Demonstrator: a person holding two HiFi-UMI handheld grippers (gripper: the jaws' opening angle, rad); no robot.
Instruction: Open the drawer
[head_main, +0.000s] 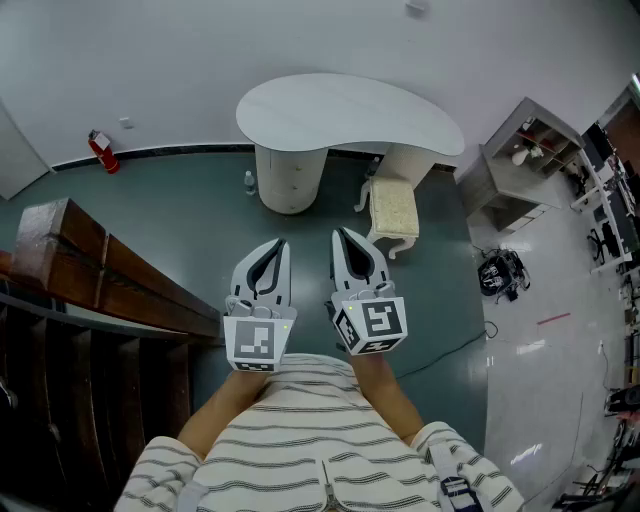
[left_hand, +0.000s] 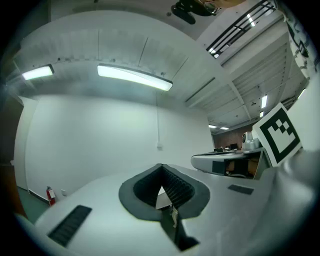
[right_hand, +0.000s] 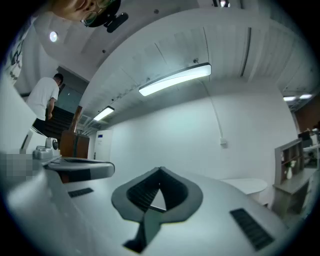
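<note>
Left claw (head_main: 281, 245) and right claw (head_main: 338, 236) closed, empty, well short of the drawer (head_main: 290, 178) under the left end of the counter (head_main: 350, 110); best to approach squarely, open one, pull straight

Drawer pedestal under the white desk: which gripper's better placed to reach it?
Left, marginally: the drawer pedestal sits nearly straight ahead of the left gripper, while the right gripper faces the stool. Both are shut, empty and well short.

Drawer (head_main: 283, 165): curved cream front, shut, in round pedestal (head_main: 292, 196) under white desk (head_main: 350, 112).
</note>
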